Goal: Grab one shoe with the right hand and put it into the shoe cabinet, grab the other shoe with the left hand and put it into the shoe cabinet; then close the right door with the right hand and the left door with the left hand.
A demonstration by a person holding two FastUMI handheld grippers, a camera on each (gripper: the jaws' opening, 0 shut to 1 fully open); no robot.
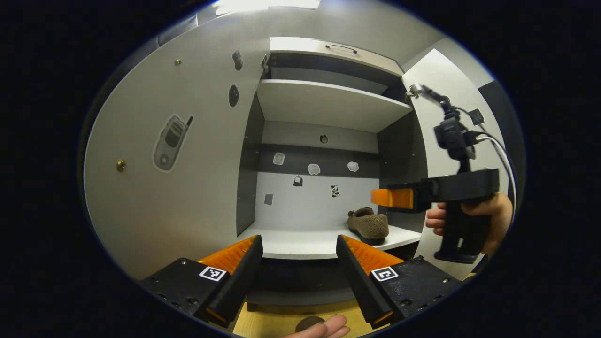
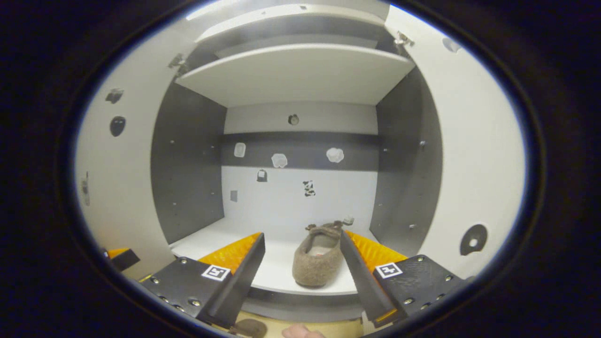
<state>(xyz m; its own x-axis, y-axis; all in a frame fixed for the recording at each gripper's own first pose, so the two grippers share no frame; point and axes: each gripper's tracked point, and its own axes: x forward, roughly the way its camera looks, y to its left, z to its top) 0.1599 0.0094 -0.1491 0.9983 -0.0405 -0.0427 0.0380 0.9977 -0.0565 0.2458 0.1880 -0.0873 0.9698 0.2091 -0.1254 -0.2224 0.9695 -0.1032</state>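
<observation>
Phone sticker [image 1: 172, 142] beside a brass screw head [image 1: 121, 164]. Small stickers [image 2: 279, 160] scattered across a grey-and-white panel. Yellowish wooden floor [image 1: 272, 324] below.

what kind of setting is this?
Likely a staged booth around a shoe cabinet, not a lived-in home: both doors open, one brown slipper on the lower shelf, stickers on the back panel, a handheld gripper.
</observation>
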